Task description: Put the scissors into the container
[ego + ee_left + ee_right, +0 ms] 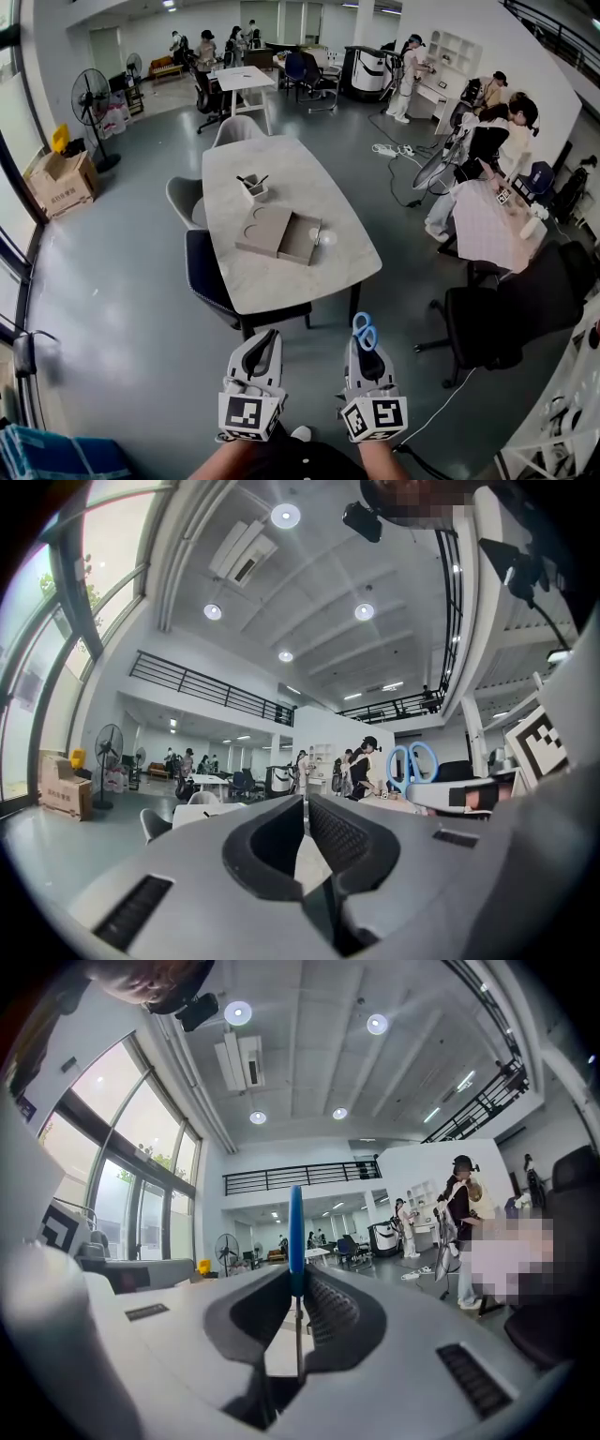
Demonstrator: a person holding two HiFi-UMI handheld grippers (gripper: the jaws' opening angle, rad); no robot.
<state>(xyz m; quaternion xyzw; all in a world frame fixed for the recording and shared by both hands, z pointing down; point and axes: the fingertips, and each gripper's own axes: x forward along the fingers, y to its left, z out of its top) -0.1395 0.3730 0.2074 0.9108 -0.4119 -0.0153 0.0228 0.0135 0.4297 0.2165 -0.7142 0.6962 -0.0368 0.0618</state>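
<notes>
The scissors (pixel 364 330) have blue handles and stand upright in my right gripper (pixel 364 345), which is shut on their blades. In the right gripper view the scissors (pixel 295 1237) show edge-on, the blue handle above the pads and the blade running down between them in my right gripper (pixel 297 1281). The left gripper view shows the scissors (pixel 412 761) off to its right. My left gripper (pixel 266 337) is held beside the right one, shut and holding nothing (pixel 306 803). The container (pixel 251 187), a small white cup with dark pens, stands on the far half of the marble table (pixel 244 272). Both grippers are short of the table's near end.
A flat brown tray (pixel 278 234) and a small white object (pixel 327 238) lie mid-table. Chairs (pixel 202 272) line the table's left side. A black office chair (pixel 506 319) and people (pixel 487 150) are at the right. A fan (pixel 91 98) and cardboard boxes (pixel 64 183) stand at the left.
</notes>
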